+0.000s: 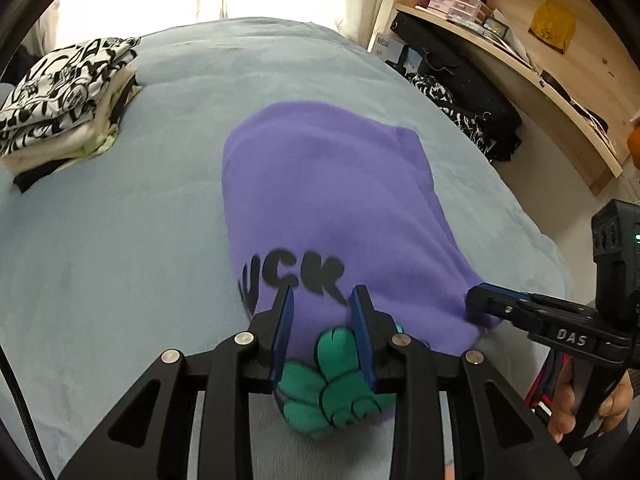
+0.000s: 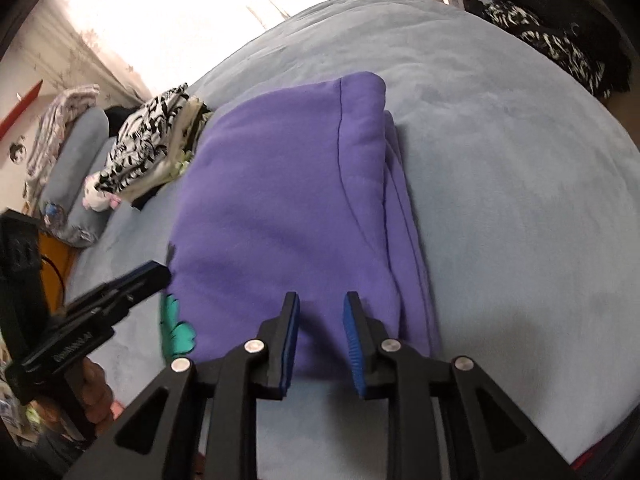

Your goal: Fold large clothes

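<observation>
Grey-blue bedspread (image 1: pixel 120 240), wooden shelves (image 1: pixel 560 92) alongside; left gripper (image 1: pixel 323 300) and right gripper (image 2: pixel 322 304) each pinch the purple sweatshirt (image 1: pixel 328 200) hem, jaws narrow.

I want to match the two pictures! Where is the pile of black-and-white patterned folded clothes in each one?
Left wrist view: the pile of black-and-white patterned folded clothes sits at the far left edge, on the pale blue bed cover.
Right wrist view: the same pile lies upper left, just left of the purple fleece garment.
Shared landmark: the purple fleece garment, centred in both.
</observation>
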`<state>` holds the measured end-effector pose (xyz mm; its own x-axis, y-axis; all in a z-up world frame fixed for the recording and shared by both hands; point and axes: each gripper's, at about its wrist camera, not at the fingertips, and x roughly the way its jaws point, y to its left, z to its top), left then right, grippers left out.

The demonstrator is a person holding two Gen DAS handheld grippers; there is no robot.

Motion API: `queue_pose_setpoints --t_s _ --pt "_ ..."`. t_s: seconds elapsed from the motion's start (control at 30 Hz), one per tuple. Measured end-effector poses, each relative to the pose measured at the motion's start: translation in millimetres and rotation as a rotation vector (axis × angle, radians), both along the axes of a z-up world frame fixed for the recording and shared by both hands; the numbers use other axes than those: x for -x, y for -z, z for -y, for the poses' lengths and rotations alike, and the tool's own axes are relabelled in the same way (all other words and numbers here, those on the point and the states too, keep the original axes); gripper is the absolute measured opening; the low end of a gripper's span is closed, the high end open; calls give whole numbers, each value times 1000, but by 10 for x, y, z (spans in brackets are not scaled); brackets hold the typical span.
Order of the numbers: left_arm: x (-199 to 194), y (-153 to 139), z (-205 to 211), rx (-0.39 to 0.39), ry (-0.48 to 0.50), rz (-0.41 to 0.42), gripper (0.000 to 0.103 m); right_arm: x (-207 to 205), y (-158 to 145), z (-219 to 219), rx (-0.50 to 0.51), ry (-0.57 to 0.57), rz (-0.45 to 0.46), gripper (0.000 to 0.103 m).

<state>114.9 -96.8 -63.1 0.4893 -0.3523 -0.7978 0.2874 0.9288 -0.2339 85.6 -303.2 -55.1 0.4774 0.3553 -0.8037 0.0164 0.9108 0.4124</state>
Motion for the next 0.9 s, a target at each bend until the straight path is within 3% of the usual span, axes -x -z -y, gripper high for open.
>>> queue_pose_setpoints --t_s 0.2,0.3,0.4,0.53,0.63,0.77,0.9 --pt "222 -75 -127 -21 -21 -2 31 245 -54 -9 -54 41 -12 33" --pt "291 -95 -206 -56 -62 -18 54 337 -32 -52 -69 29 -44 33" --pt "329 -102 -294 -86 -94 -30 56 426 -42 -97 -70 10 -55 33" --pt "349 -107 -332 -109 -90 -53 73 481 -152 -108 -94 -13 -38 33" --pt "355 -133 -348 -90 -89 -52 74 451 -302 -68 -114 -30 -8 36" --pt "235 -116 -342 -24 -68 -97 75 323 -472 74 -81 1 40 53" --pt "71 -33 -348 56 -58 -154 78 95 -486 243 -75 26 30 56"
